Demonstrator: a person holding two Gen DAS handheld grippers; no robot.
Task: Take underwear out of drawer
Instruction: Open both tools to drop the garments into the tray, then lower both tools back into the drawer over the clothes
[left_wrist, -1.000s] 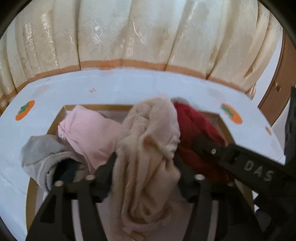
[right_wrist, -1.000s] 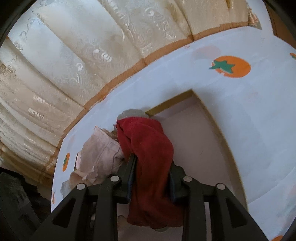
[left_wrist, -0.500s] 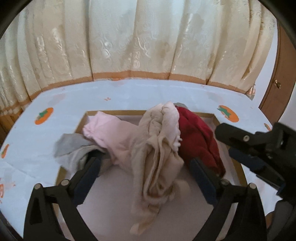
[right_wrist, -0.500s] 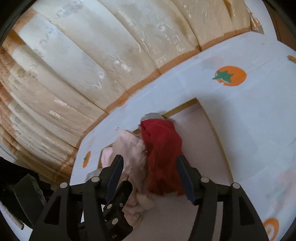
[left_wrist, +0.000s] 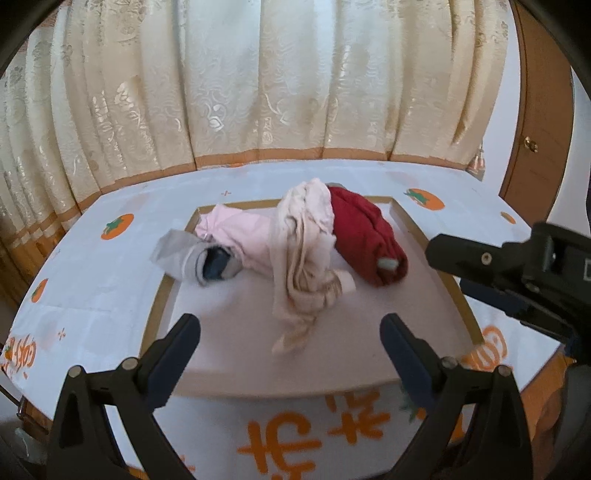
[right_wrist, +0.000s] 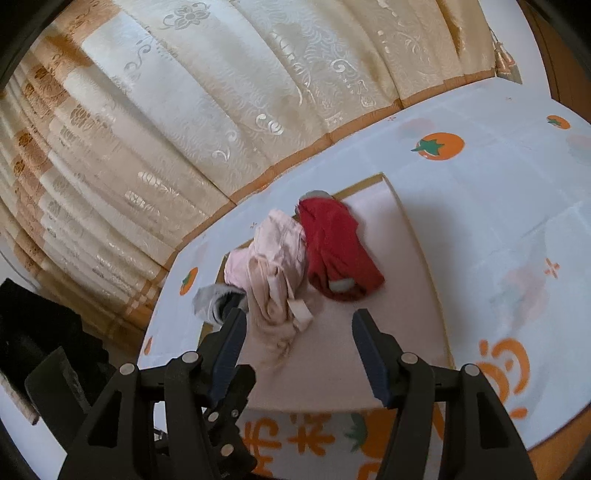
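So from the left wrist cam, going left to right across the drawer (left_wrist: 413, 229): a grey piece (left_wrist: 181, 254) hangs over the rim at about 9 o'clock. Touching it is a pale pink one (left_wrist: 240, 236), then a beige one (left_wrist: 306, 258) piled up and trailing toward 6 o'clock, and finally the red underwear (left_wrist: 365, 240) at roughly 2 o'clock, bunched right against the beige. All of it sits toward the far end of the drawer.

The left gripper (left_wrist: 290, 332) has its fingers spread wide, nothing between them. The right gripper (right_wrist: 297, 332) is about half spread, also empty, with the clothes lying beyond its tips. A persimmon-print cloth (left_wrist: 110, 280) surrounds the drawer, with cream curtains (left_wrist: 258, 92) at 12 o'clock.
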